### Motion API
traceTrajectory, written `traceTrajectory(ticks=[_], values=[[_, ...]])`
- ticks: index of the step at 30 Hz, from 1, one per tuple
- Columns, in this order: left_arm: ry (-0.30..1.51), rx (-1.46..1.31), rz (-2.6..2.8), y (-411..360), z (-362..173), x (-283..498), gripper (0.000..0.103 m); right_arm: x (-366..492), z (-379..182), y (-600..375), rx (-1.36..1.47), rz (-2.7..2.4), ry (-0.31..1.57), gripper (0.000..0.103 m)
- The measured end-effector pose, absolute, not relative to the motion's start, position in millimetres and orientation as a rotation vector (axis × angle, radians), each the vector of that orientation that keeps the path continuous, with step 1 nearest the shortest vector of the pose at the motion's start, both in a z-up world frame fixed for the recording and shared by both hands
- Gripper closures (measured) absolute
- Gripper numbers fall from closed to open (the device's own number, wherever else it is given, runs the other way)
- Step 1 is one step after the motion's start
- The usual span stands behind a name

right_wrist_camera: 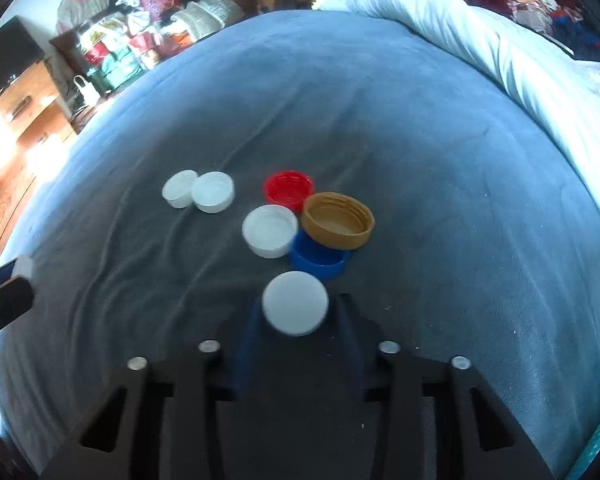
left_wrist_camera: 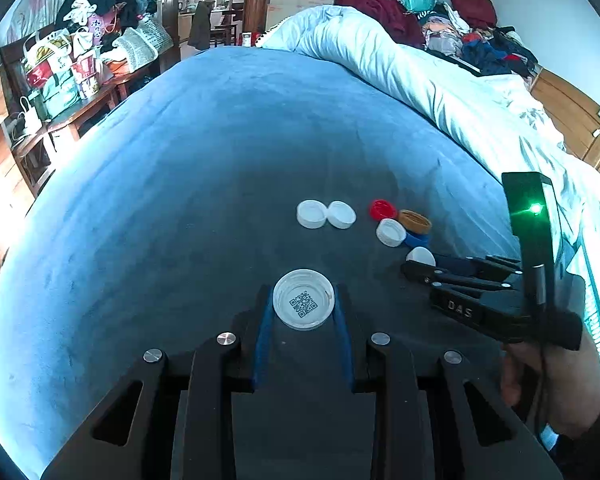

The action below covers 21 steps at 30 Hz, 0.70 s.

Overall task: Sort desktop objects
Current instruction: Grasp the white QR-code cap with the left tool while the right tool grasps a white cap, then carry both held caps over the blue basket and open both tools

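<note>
Left wrist view, my inventory of the moment.

Item one: left tool (left_wrist_camera: 304, 308), jaws drawn in on a white cap with a printed code (left_wrist_camera: 303, 304). It faces hollow side up, rim toward the lens, its flat axis near upright, blue pads touching its sides. It sits just above the blue bedspread (left_wrist_camera: 180, 160); whether it touches the cloth I cannot tell.

Item two: right tool (right_wrist_camera: 296, 312), closed on a plain white cap (right_wrist_camera: 295, 303), its closed top facing the lens. The pads are blurred and half hidden behind the cap. In the left view this tool (left_wrist_camera: 416, 266) enters from 3 o'clock, and only a sliver of its cap shows above the fingers. A hand (left_wrist_camera: 540, 384) grips its handle, cut off by the frame edge.

Item three: loose caps on the bedspread, all hollow side up. At 12 o'clock from the right tool lies a blue cap (right_wrist_camera: 320, 258), partly covered by a gold cap (right_wrist_camera: 337, 220). A white cap (right_wrist_camera: 270, 231) touches the blue one; a red cap (right_wrist_camera: 289, 189) lies beyond. At 10 o'clock two white caps (right_wrist_camera: 198, 194) touch each other.

Item four: a pale quilt (left_wrist_camera: 420, 80) bunched along the far right side.
</note>
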State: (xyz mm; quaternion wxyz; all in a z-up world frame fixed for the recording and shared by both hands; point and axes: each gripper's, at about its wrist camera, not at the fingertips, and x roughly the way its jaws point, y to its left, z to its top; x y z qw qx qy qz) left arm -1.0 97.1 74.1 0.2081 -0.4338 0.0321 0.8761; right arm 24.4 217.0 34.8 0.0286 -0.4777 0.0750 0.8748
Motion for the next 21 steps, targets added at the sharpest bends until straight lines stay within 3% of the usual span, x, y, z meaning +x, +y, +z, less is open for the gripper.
traceTrajectory(ticks=[9, 21], values=[[0.128, -1.157, 2.468, 104, 99, 25, 0.078, 104, 105, 213, -1.324, 2.795, 0.308, 0.069], [0.190, -0.977, 2.509, 124, 154, 76, 0.079, 225, 203, 210, -1.081, 2.865, 0.196, 0.069]])
